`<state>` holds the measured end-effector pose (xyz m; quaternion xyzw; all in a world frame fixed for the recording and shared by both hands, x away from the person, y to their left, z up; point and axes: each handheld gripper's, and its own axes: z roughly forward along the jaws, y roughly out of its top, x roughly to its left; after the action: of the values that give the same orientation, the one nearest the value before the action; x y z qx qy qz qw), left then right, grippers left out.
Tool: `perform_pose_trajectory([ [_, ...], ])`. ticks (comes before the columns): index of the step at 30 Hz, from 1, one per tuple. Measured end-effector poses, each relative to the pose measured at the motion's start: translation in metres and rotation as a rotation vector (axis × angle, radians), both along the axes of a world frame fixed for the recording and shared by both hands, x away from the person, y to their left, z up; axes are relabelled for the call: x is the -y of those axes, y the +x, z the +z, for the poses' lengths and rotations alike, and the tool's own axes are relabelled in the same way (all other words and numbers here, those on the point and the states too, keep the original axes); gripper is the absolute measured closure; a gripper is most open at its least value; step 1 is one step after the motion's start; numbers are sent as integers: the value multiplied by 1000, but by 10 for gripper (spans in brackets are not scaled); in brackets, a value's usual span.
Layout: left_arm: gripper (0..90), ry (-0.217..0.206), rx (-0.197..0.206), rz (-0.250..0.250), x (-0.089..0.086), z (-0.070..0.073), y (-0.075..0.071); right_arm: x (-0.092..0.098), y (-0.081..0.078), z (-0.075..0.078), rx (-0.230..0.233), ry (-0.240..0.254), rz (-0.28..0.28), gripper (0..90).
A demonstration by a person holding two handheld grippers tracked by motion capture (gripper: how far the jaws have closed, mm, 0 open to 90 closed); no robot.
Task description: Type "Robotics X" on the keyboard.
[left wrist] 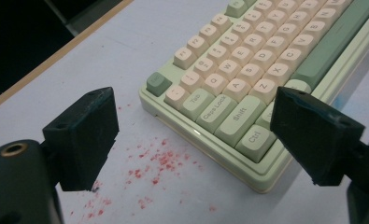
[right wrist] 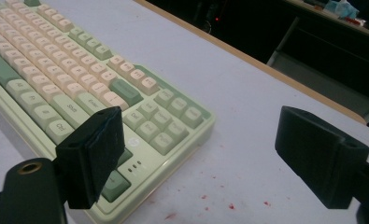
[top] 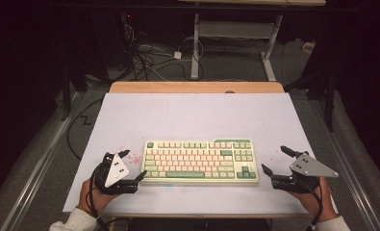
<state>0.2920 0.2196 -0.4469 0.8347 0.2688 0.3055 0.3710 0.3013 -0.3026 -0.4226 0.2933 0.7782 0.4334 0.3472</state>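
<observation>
Item: keyboard, pale green case with cream and green keys, lying flat near the front of the counter, square to its edge.

Left gripper: I hold it at the keyboard's left end, fingers spread wide, one beside the case, one over the Ctrl corner, gripping nothing.

Right gripper: at the right end, fingers likewise apart; one hangs by the arrow-key corner, the other over bare counter.

Red specks: scattered on the counter by both ends.

Progress, as I judge it: both grippers are lined up on the ends, no grip made yet. Closing and lifting or shifting the keyboard remain.
</observation>
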Motion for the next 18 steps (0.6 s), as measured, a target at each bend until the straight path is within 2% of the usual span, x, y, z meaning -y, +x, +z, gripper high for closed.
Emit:
perform_pose_trajectory([
  [10, 146, -1, -11, 13, -8, -6, -1, 12, -2, -6, -10, 21, -20, 161],
  [18, 146, 1, -33, 18, -12, -12, -1, 24, -4, -15, -32, 31, -61, 160],
])
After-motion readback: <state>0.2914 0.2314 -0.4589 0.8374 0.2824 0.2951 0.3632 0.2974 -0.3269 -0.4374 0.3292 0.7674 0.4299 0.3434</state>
